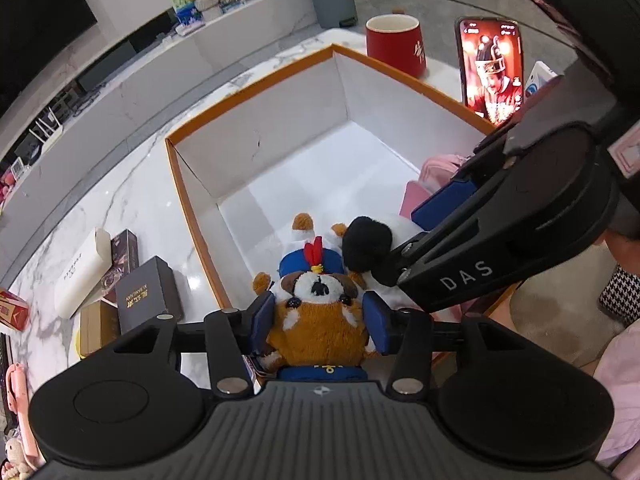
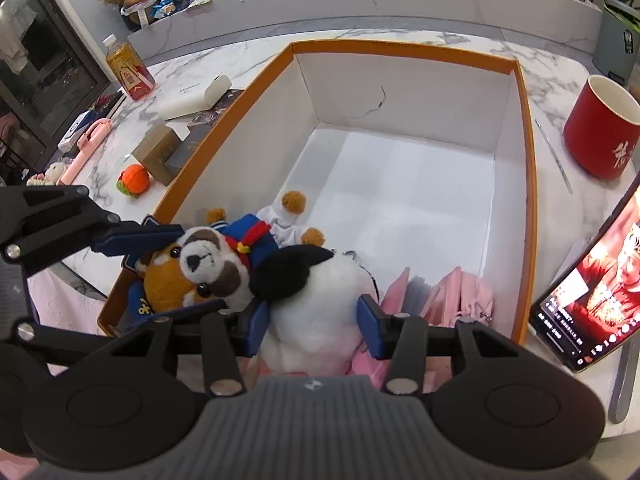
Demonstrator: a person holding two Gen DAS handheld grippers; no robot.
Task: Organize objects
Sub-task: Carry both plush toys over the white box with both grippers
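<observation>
Left wrist view: our left tool (image 1: 318, 320) clamps the dog plush (image 1: 316, 316) at the orange-rimmed box's (image 1: 188, 216) 6 o'clock edge; our right tool (image 2: 314, 316) clamps the black-and-white plush (image 2: 316, 300) beside it. Crowded together, the toys could snag on release.

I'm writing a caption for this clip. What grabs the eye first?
Two plush toys side by side at the near end of the orange-rimmed box: the left gripper clamps the brown dog plush, the right gripper the black-and-white plush. A glowing phone stands beside a red cup behind the box.
</observation>
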